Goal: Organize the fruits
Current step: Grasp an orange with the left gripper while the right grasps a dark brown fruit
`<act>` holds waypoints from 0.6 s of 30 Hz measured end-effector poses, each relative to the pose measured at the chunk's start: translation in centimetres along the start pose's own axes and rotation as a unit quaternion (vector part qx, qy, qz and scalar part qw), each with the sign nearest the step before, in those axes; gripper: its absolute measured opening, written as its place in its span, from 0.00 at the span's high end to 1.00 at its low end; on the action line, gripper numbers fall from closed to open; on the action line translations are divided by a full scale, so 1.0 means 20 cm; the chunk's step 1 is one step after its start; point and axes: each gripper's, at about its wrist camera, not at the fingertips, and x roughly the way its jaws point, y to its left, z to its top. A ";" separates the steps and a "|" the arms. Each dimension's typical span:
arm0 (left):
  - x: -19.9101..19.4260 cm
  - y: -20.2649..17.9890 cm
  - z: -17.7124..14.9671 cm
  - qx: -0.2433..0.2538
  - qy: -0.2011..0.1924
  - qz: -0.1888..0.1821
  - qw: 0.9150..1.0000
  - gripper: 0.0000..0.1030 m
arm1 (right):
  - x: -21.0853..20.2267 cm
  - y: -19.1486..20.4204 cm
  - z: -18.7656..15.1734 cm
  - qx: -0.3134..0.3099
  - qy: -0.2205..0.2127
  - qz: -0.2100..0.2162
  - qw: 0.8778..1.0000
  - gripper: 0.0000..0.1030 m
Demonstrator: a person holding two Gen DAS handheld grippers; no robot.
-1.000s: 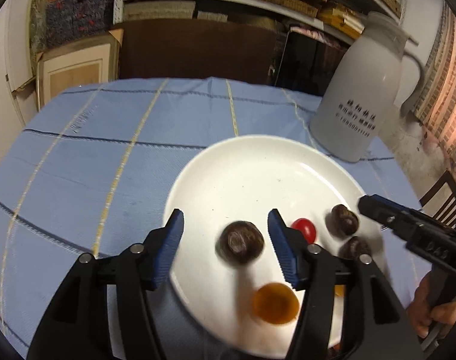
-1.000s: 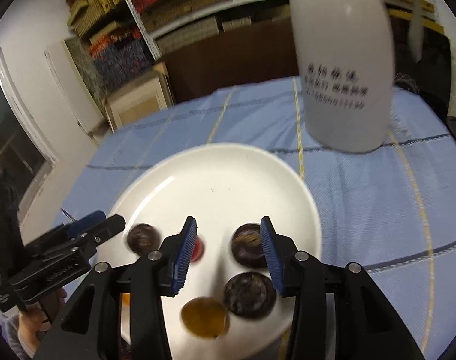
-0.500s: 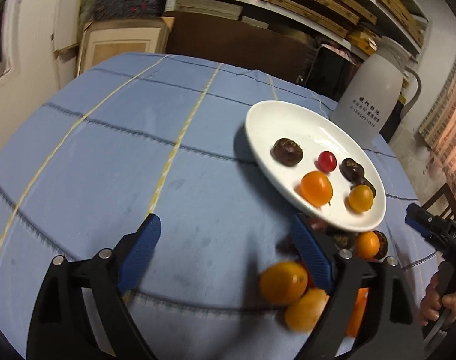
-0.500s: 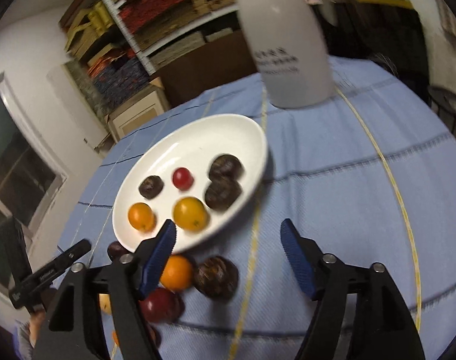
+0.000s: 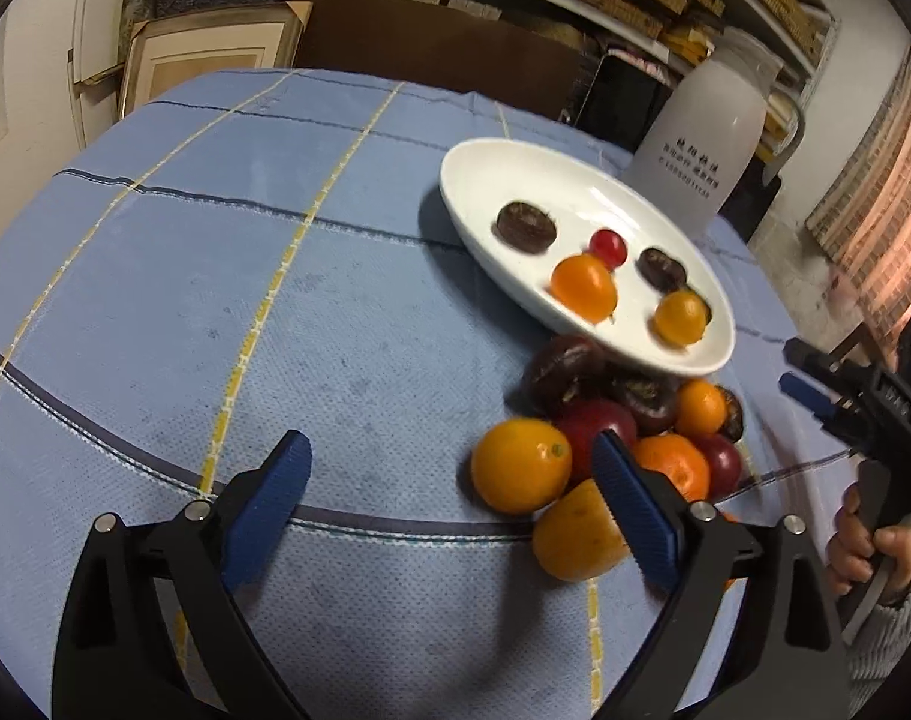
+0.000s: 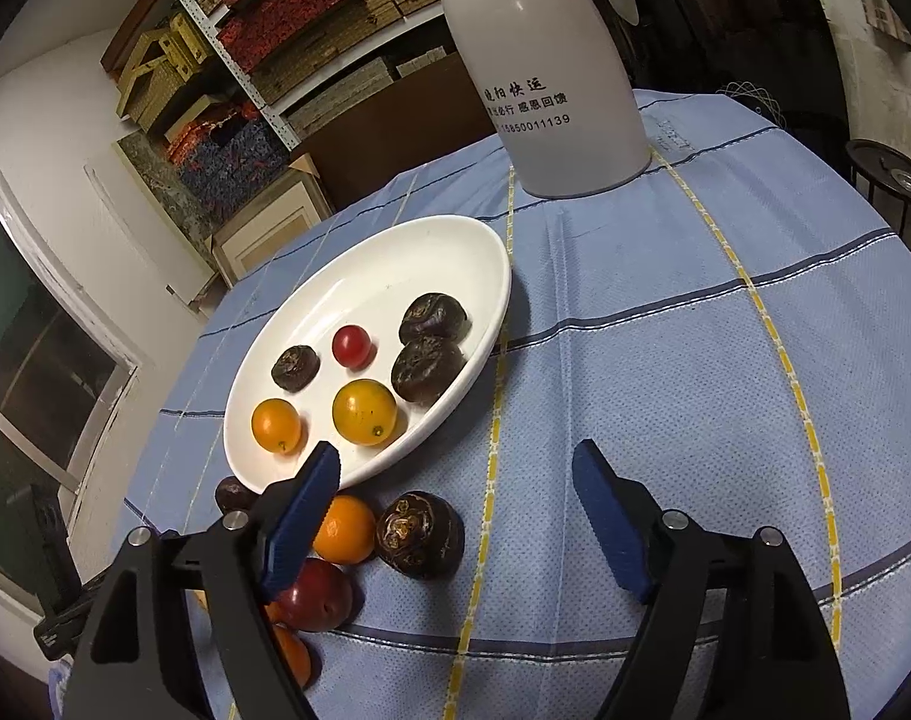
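Note:
A white plate (image 5: 473, 180) (image 6: 395, 240) on the blue checked cloth holds three dark round fruits, a cherry tomato (image 6: 351, 345) and two small oranges (image 6: 364, 411). A loose pile of fruit lies on the cloth by its near rim: oranges (image 5: 520, 465), a red plum (image 6: 314, 594) and a dark fruit (image 6: 419, 534). My left gripper (image 5: 449, 450) hangs above the cloth to the pile's left, jaws opening and gripping nothing. My right gripper (image 6: 455, 459) hovers to the pile's right, jaws also opening and empty.
A tall white flask (image 5: 701, 162) (image 6: 545, 72) stands on the cloth behind the plate. The right gripper (image 5: 794, 369) and the hand holding it show at the right edge of the left wrist view. Shelves and boxes line the wall beyond the table.
Both grippers have drawn back from close over the plate and spread their jaws wide. The dark fruits seen between the jaws now lie on the plate. The loose pile has come into view.

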 end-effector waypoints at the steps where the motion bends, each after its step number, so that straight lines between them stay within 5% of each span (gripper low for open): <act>1: 0.01 0.00 0.00 0.003 0.006 0.013 1.000 0.07 | 0.00 0.00 0.00 0.000 0.000 0.000 1.000 0.22; 7: -0.05 0.13 0.02 -0.030 -0.018 0.047 0.998 0.06 | -0.01 0.00 0.00 0.003 -0.002 0.000 1.000 0.22; 10: -0.08 0.19 0.02 -0.060 -0.027 0.025 0.998 0.06 | -0.01 -0.01 0.00 0.003 -0.001 0.003 1.000 0.22; 16: -0.06 0.11 0.01 -0.020 -0.021 0.015 0.999 0.07 | -0.01 0.01 0.00 -0.005 0.001 0.004 1.000 0.22; 18: -0.03 0.09 0.01 -0.016 -0.012 0.011 1.000 0.16 | -0.01 0.01 0.00 -0.004 0.001 0.004 1.000 0.22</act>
